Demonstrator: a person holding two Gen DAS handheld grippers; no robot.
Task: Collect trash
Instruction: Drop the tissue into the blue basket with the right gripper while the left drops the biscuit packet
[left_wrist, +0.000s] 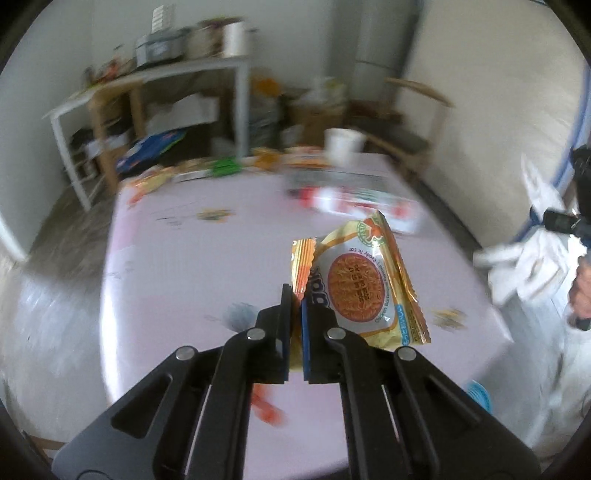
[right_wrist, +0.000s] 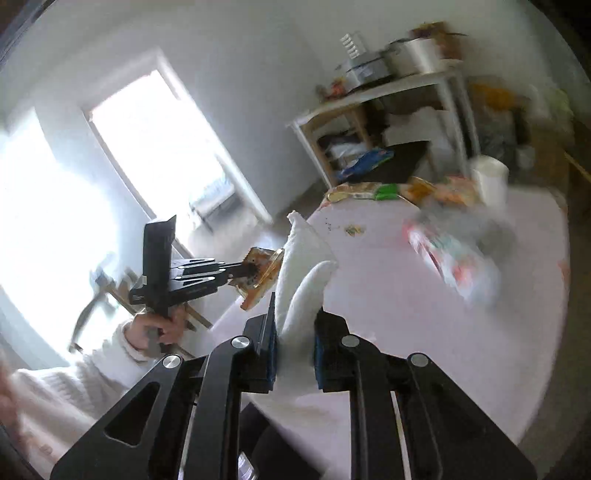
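The left gripper (left_wrist: 295, 314) was clamped on an orange noodle wrapper (left_wrist: 364, 291), held in the air above the pink table (left_wrist: 177, 266). The right gripper (right_wrist: 295, 332) was closed on a white plastic bag (right_wrist: 301, 273) near the table's edge, just beside the wrapper.

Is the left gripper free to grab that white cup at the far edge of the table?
Probably not yet: the left gripper is shut on a noodle wrapper. The white cup stands unobstructed across the table.
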